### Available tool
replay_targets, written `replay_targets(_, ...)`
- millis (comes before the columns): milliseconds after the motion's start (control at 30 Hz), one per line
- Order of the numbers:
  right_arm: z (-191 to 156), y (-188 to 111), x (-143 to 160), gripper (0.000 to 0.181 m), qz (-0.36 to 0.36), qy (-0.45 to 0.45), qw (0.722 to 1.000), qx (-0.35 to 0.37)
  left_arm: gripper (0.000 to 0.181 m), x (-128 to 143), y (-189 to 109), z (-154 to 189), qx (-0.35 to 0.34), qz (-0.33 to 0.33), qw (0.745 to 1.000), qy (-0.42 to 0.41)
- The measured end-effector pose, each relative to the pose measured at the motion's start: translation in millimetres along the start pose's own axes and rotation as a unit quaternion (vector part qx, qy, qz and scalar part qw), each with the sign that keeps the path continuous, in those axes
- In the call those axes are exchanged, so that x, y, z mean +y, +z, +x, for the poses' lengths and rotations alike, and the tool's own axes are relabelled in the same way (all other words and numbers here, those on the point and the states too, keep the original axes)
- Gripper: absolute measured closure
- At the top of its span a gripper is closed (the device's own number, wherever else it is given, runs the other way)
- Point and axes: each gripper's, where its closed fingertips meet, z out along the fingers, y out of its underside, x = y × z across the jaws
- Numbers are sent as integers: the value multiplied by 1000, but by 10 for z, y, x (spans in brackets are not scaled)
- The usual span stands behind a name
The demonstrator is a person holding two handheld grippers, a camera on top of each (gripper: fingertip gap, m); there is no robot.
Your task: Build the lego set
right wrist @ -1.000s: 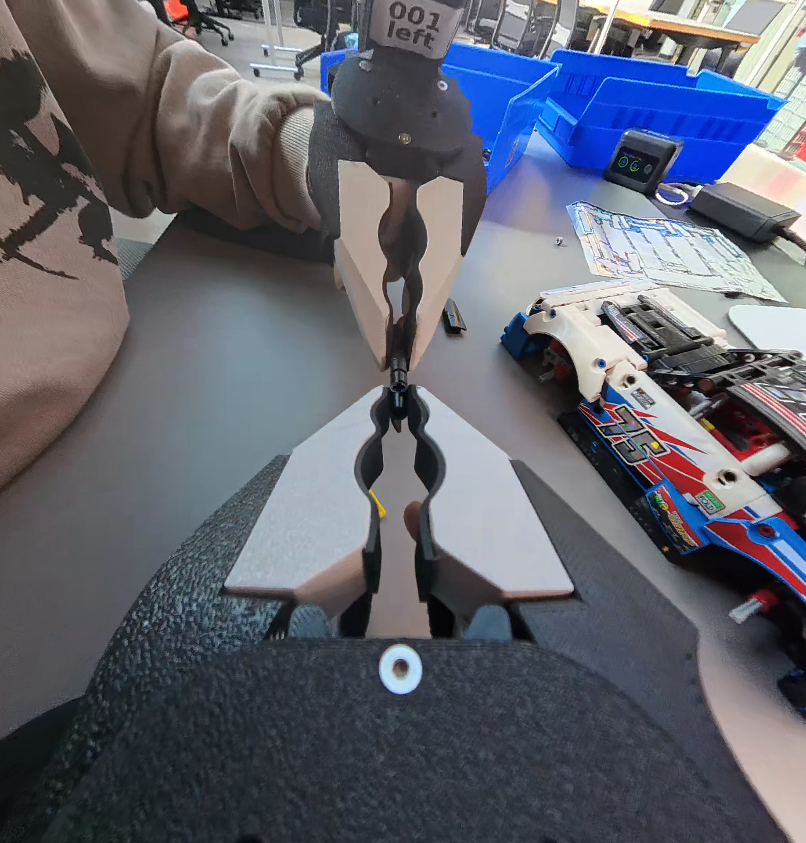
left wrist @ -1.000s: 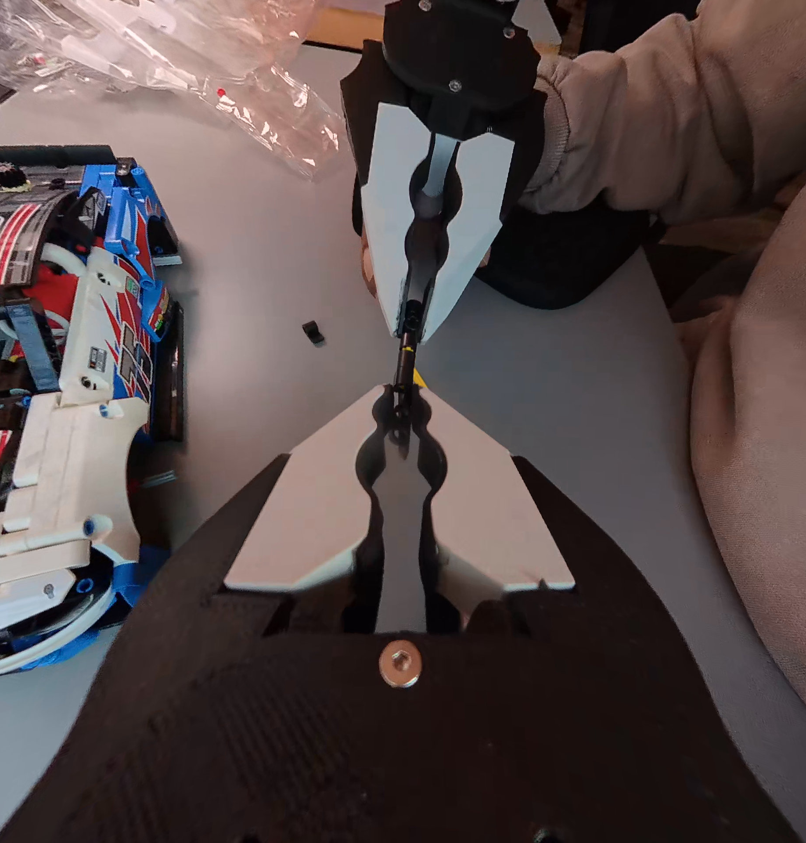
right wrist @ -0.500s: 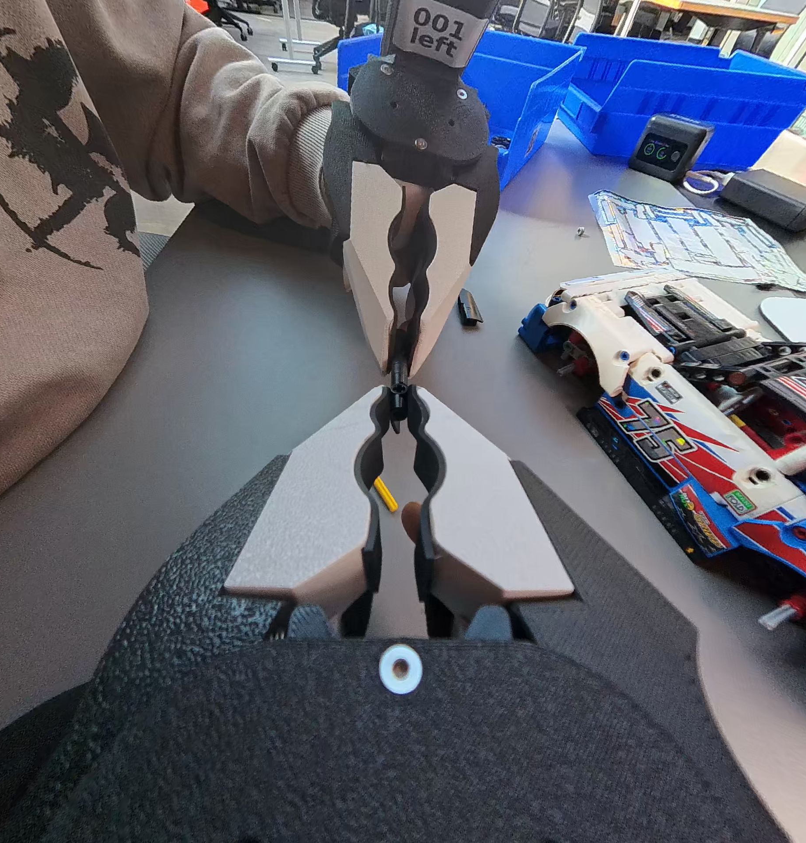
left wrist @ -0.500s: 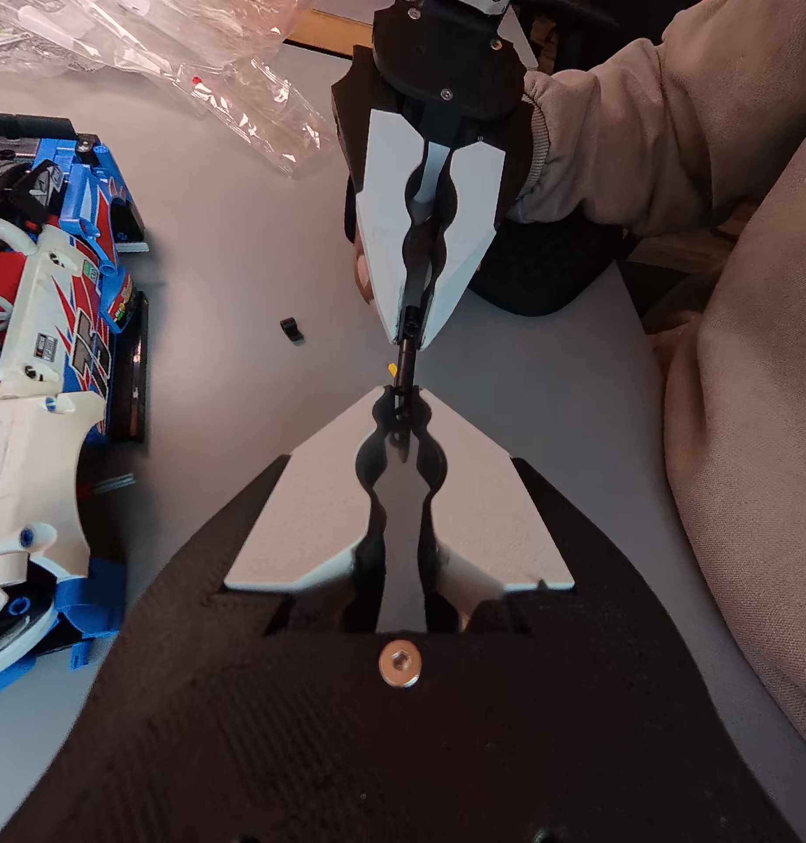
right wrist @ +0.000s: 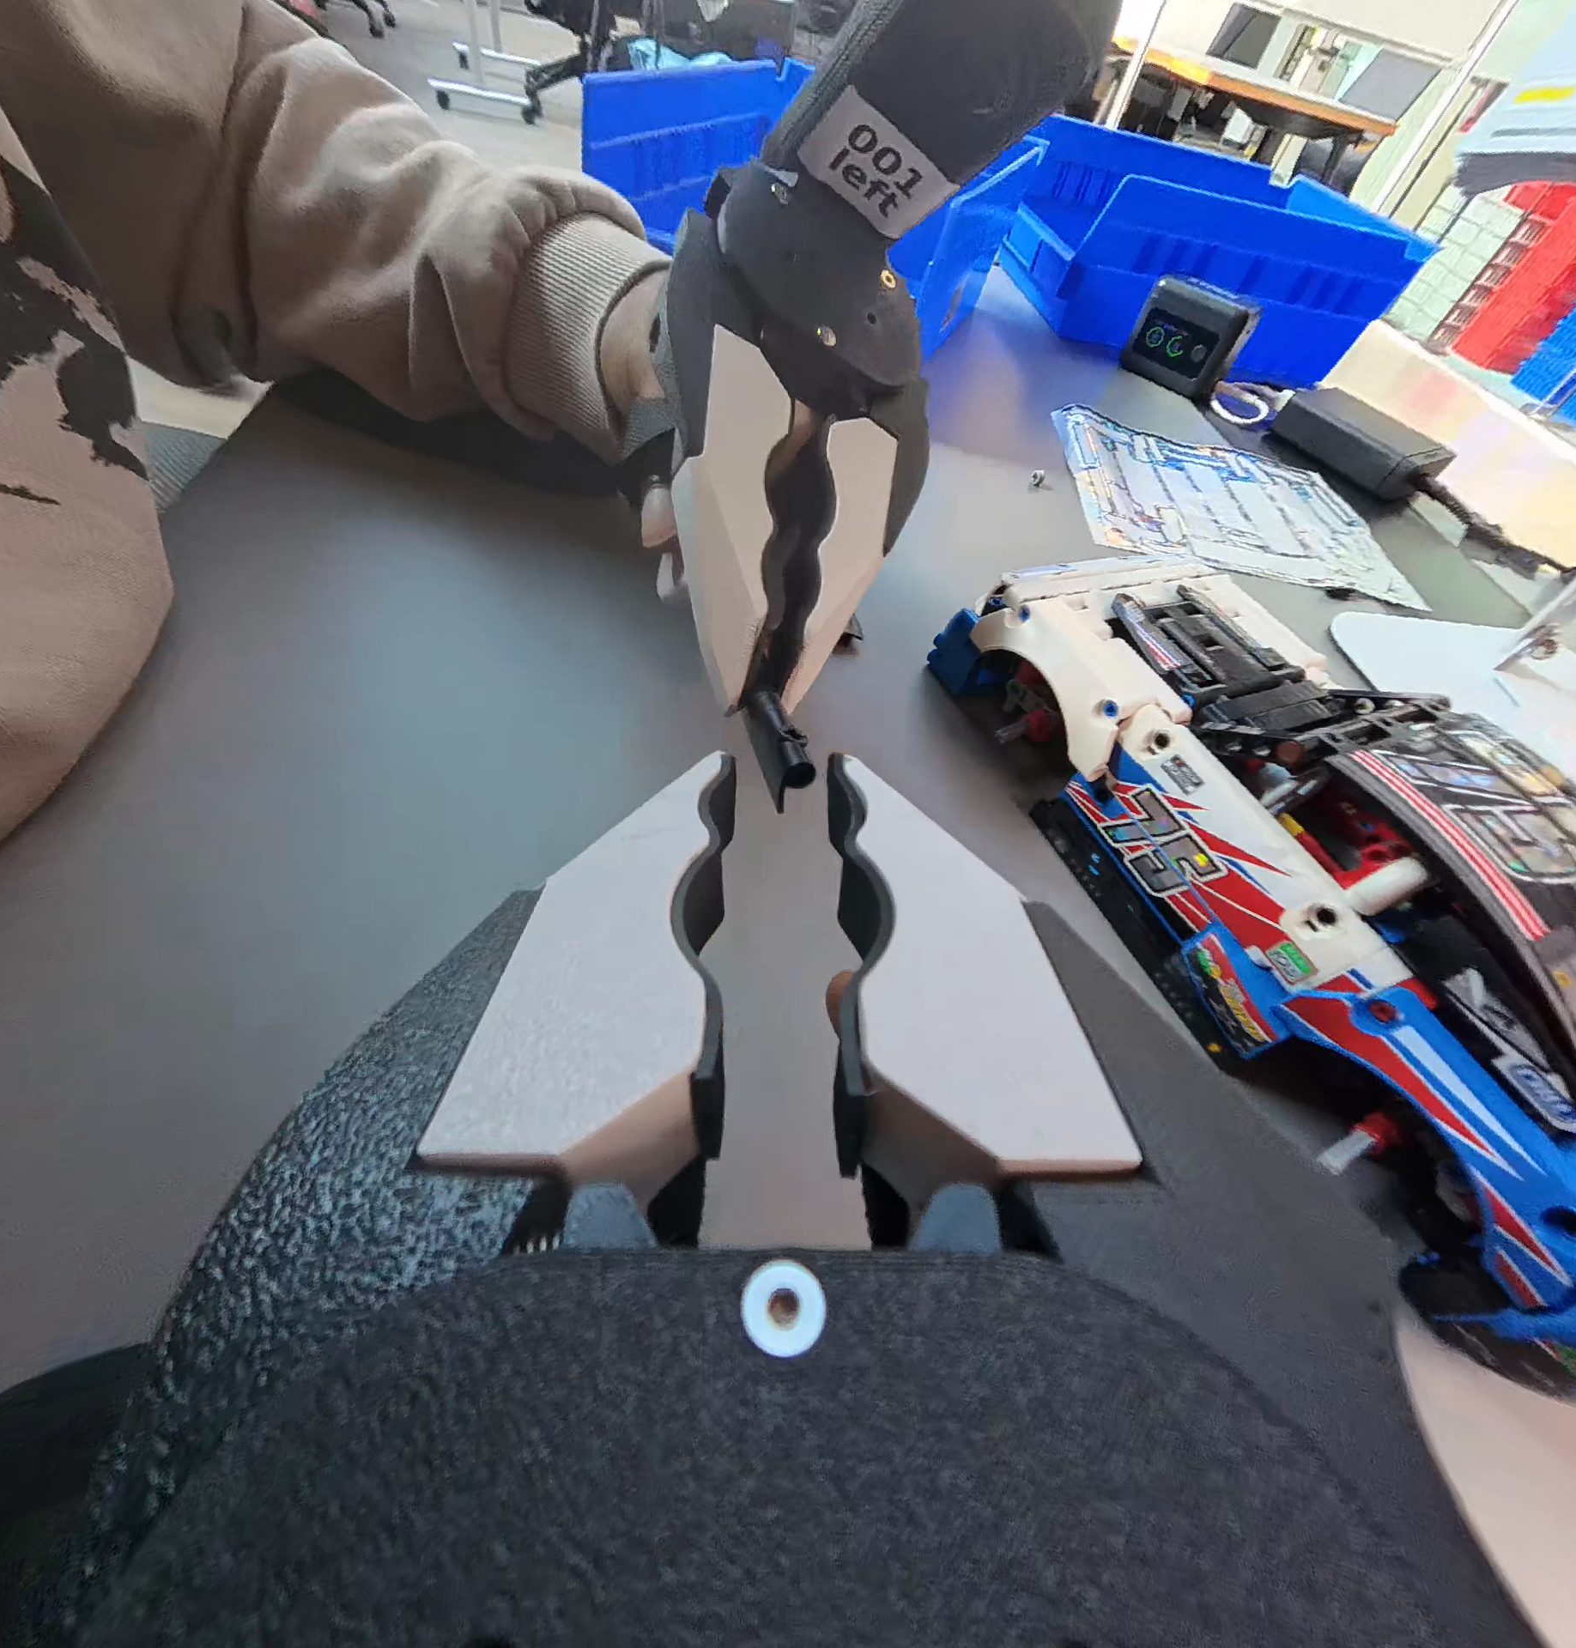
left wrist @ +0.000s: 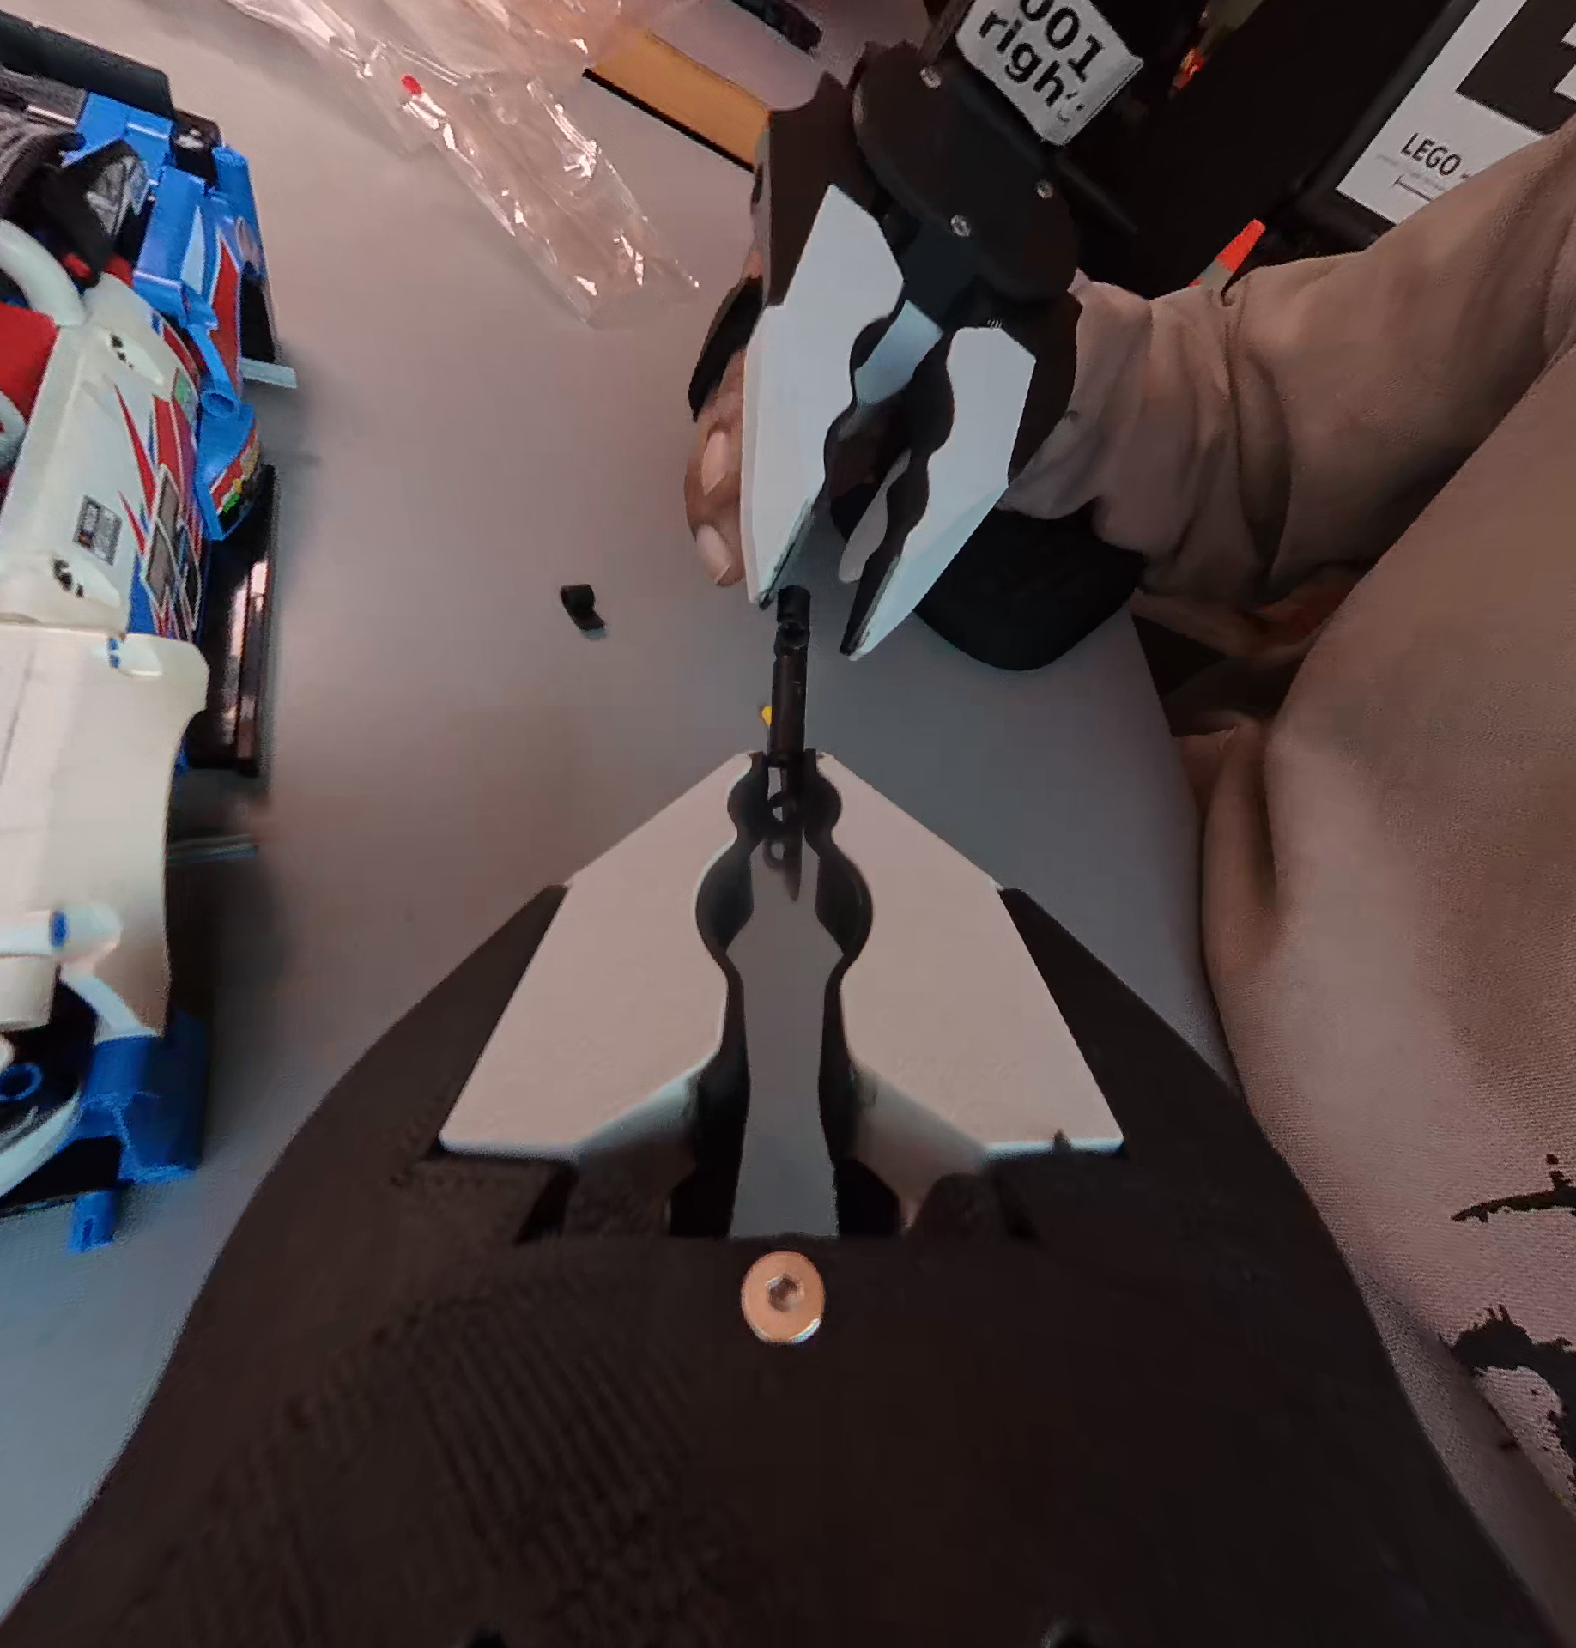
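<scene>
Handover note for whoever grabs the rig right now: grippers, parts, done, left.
Left gripper: shut on the black pin assembly, held above the table.
Right gripper: open, fingertips either side of the pin assembly's free end, not gripping it.
Lego car: largely built, on the table to the right gripper's side.
Loose black piece lies on the table near the car; a small yellow piece shows just behind the pin.
Instruction sheet beyond the car.
Done: pin assembly appears joined.
Left: probably fit it to the car, then the loose pieces.
</scene>
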Motion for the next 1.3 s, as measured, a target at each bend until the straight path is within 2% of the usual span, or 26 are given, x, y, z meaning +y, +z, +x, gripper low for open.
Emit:
replay_targets(67, 97, -86, 15, 164, -5, -9, 1000, 25, 176, 47, -13, -61, -13, -12, 1000, -5)
replay_targets(167, 139, -164, 55, 166, -13, 0, 1000, 23, 176, 73, -4, -47, -10, -20, 1000, -5)
replay_targets(400, -100, -13, 45, 164, -22, -8, 1000, -19, 176, 37, 39, 59, 10, -11, 1000, -3)
replay_targets(500, -141, 29, 32, 174, -24, -9, 999, -20, 176, 9, 58, 139, 29, -3, 1000, -1)
replay_targets(800, -173, 20, -31, 176, -5, 133, 988, -74, 168, -58, 85, 180, -19, 1, 995, 95)
replay_targets(1000, -301, 58, -84, 176, 2, 125, 987, -99, 176, -63, 146, 313, 1, 1, 995, 100)
replay_targets(1300, -278, 89, -58, 176, -1, 137, 986, -97, 176, -23, 133, 275, 6, -11, 997, 73)
